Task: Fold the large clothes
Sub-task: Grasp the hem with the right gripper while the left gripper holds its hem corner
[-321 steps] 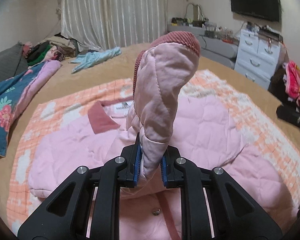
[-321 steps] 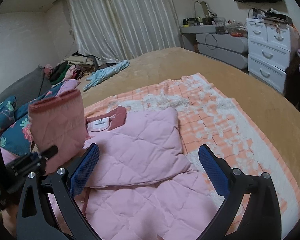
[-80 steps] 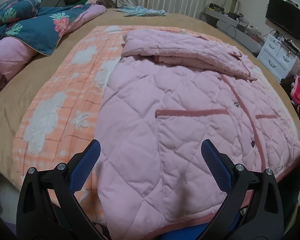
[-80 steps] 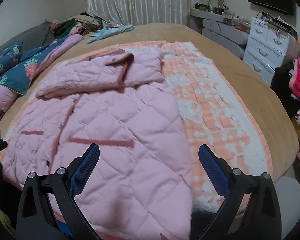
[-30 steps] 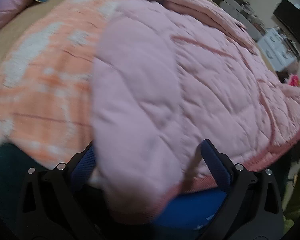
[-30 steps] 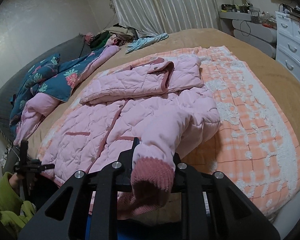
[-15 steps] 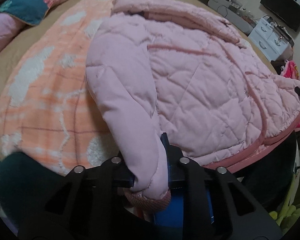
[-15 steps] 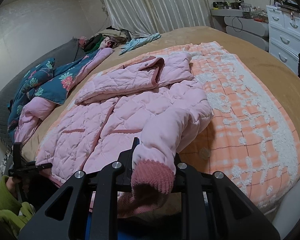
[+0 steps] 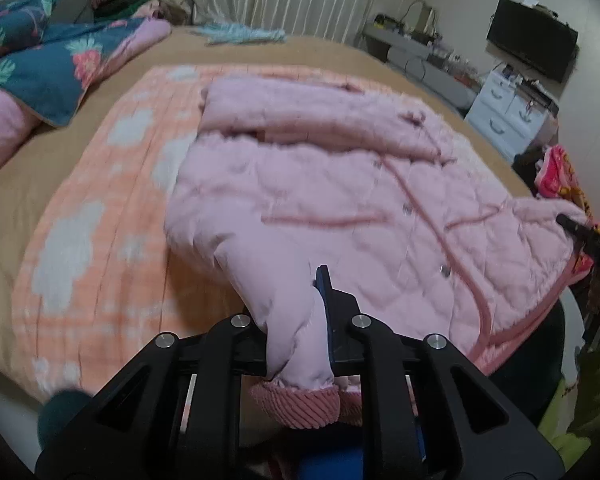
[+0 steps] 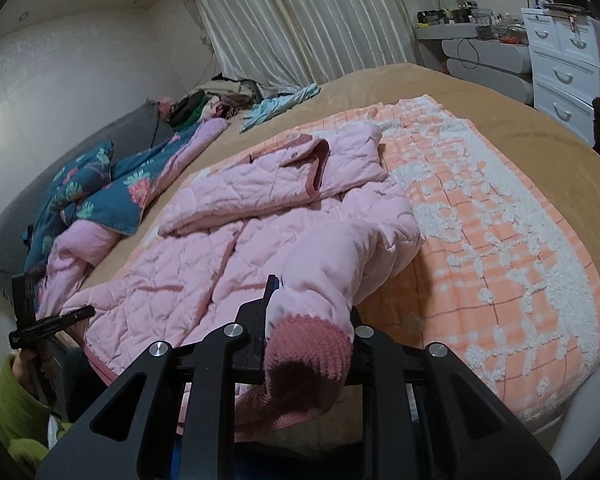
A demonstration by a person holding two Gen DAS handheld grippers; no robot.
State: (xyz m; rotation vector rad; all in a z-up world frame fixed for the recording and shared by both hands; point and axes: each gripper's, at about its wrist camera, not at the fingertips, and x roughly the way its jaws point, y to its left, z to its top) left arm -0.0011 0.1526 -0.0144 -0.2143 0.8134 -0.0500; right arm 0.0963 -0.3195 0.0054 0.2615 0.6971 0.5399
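Note:
A pink quilted jacket (image 9: 340, 200) lies front up on an orange and white blanket (image 9: 100, 208) on the bed, its sleeves folded across the chest near the collar. My left gripper (image 9: 296, 316) is shut on the jacket's near left hem corner, with the ribbed dark-pink band (image 9: 300, 404) hanging below the jaws. My right gripper (image 10: 312, 316) is shut on the near right hem corner of the jacket (image 10: 236, 248), its ribbed band (image 10: 304, 356) drooping over the jaws. Both corners are lifted off the bed edge.
A blue floral quilt (image 9: 40, 68) lies at the bed's left side. A pile of clothes (image 10: 216, 100) and a light blue garment (image 10: 280, 106) lie near the curtain. White drawers (image 10: 568, 60) stand at the right. The person's green sleeve (image 10: 12, 400) shows low left.
Both grippers have closed on the jacket's bottom corners and raised them from the bed edge. In the last half second both moved up and slightly forward with the hem.

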